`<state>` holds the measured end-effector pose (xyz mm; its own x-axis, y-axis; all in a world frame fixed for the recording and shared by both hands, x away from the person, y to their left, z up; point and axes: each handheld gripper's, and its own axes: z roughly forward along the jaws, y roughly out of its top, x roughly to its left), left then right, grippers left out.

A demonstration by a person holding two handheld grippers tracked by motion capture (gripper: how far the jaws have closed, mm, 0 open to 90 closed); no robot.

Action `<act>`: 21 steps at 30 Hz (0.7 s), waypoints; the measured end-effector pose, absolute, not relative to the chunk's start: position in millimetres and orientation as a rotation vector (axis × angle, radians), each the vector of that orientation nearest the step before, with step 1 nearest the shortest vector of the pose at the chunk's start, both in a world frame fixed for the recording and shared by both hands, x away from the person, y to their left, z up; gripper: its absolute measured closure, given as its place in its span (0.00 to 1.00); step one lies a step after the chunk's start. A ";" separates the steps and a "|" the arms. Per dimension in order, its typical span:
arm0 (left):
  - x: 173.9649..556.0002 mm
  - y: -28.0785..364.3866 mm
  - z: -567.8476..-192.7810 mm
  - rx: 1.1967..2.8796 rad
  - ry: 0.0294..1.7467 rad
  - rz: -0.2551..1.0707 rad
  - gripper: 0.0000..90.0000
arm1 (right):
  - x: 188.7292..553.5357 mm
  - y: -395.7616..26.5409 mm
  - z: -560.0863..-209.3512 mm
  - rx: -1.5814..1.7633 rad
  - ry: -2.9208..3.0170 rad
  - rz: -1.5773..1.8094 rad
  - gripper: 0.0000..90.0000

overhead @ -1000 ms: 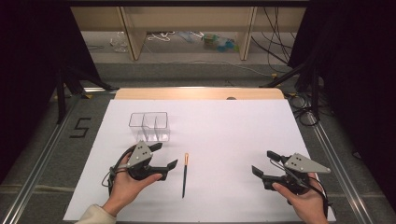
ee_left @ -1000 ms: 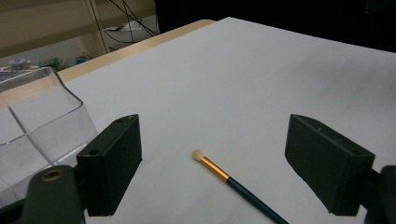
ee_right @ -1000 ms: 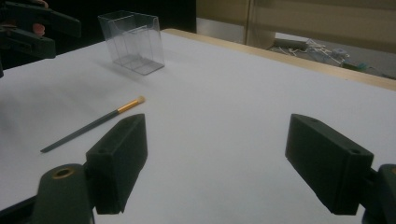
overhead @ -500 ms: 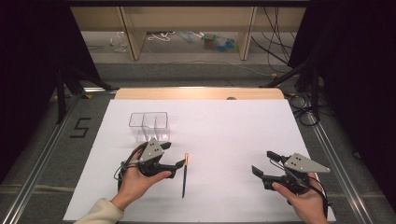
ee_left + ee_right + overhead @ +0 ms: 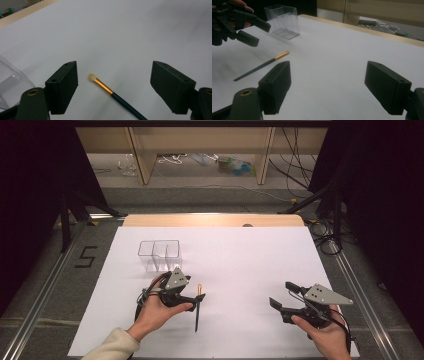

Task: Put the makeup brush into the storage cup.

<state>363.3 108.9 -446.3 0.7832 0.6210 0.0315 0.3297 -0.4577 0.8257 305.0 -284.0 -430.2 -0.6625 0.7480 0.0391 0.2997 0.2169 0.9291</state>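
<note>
A thin makeup brush (image 5: pixel 198 306) with a dark handle, gold ferrule and pale tip lies on the white sheet; it also shows as the brush (image 5: pixel 110 91) and the brush (image 5: pixel 262 65). My left gripper (image 5: pixel 198 300) hovers right over its tip end, open, the jaws standing either side of the brush in the left gripper view (image 5: pixel 113 87). A clear divided plastic box (image 5: pixel 160 254) stands just behind it. My right gripper (image 5: pixel 282 301) rests open near the front right with nothing between its jaws (image 5: pixel 327 90).
The white sheet (image 5: pixel 250 265) covers most of the table, with a wooden edge (image 5: pixel 215 220) at the back. Metal rails run along both sides. Shelves and cables lie on the floor beyond the table.
My left gripper has moved right and slightly forward until it stands over the brush's tip end. The right gripper has stayed still.
</note>
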 end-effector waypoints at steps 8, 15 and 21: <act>366.3 100.3 -452.4 2.217 0.740 0.382 0.24 | 304.6 -283.3 -430.6 0.978 2.077 1.441 0.25; 367.0 92.4 -456.1 2.285 0.779 0.349 0.25 | 305.3 -282.5 -431.6 0.979 2.072 1.464 0.25; 366.9 87.1 -458.1 2.333 0.812 0.308 0.25 | 305.4 -282.4 -431.7 0.978 2.073 1.462 0.25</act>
